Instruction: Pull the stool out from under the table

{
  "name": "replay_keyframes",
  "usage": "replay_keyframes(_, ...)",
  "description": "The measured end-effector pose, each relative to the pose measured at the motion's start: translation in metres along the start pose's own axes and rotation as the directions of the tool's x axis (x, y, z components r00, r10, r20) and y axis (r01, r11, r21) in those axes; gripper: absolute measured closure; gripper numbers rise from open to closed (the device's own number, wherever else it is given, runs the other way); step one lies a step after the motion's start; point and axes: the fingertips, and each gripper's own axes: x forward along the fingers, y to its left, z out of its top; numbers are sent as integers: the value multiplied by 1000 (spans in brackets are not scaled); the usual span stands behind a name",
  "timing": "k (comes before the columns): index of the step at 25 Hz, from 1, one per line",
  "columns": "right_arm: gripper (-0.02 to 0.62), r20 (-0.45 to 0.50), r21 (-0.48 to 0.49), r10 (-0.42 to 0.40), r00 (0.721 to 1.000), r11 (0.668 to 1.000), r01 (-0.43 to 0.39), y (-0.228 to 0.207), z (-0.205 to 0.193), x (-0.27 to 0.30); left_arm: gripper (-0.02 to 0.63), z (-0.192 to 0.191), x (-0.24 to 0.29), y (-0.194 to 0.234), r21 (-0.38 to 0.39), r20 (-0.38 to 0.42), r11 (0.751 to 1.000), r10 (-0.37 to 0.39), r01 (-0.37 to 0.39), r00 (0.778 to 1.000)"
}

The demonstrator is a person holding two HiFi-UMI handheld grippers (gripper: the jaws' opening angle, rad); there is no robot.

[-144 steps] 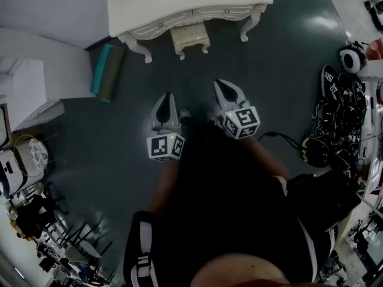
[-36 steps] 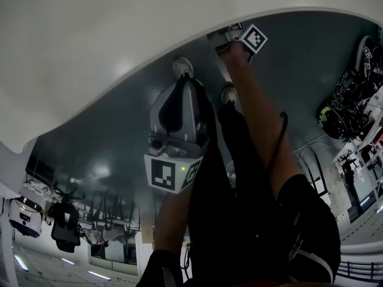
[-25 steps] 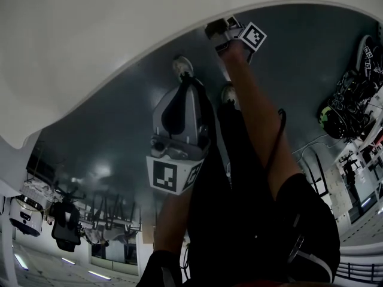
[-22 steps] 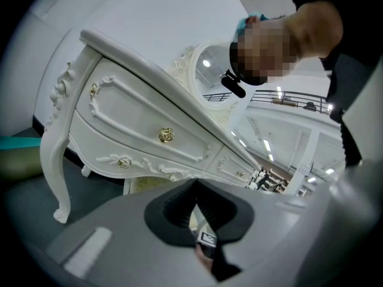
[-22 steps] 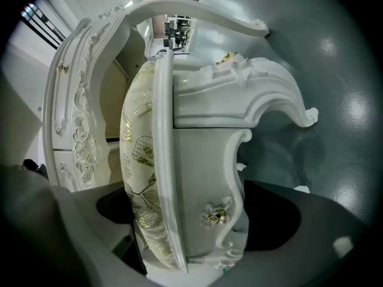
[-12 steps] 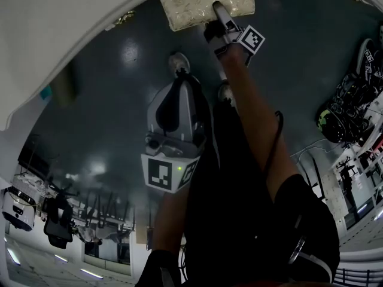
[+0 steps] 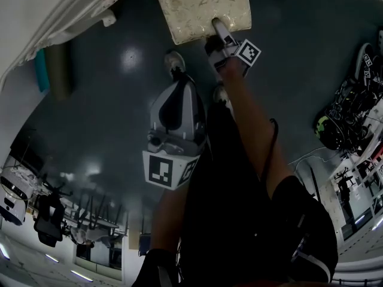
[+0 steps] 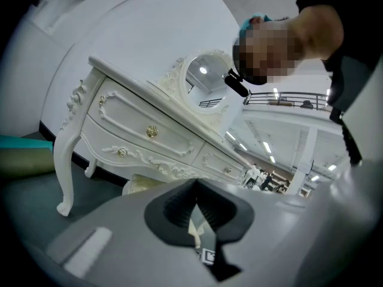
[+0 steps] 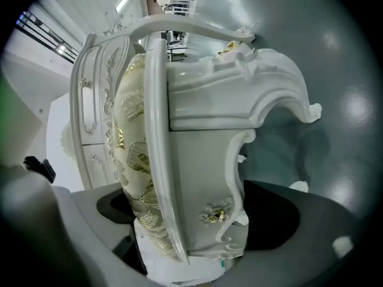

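My left claw [image 7: 178, 84] hangs idle, jaws together on nothing, pointing toward the white table [image 8: 149, 130]. Ahead on the floor [image 7: 108, 118] stands the stool [image 7: 200, 5], its near part showing clear of the table's front edge. I judge it a stiff carved frame under soft padding, light enough to slide, so the firm seat rim is the hold. My right claw [image 7: 216, 28] is clamped there, arm stretched forward and low.

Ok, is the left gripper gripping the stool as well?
No, the left gripper hangs clear of the stool, jaws together on nothing; only the right gripper grips its seat edge.
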Motion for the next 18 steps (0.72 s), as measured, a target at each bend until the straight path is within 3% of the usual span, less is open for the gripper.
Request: replay_keyframes(18,60,-82,-28,-6,997,1000,4,-38,-41,-126,600,-32,-76,-58,44,86,995,82,-86,993)
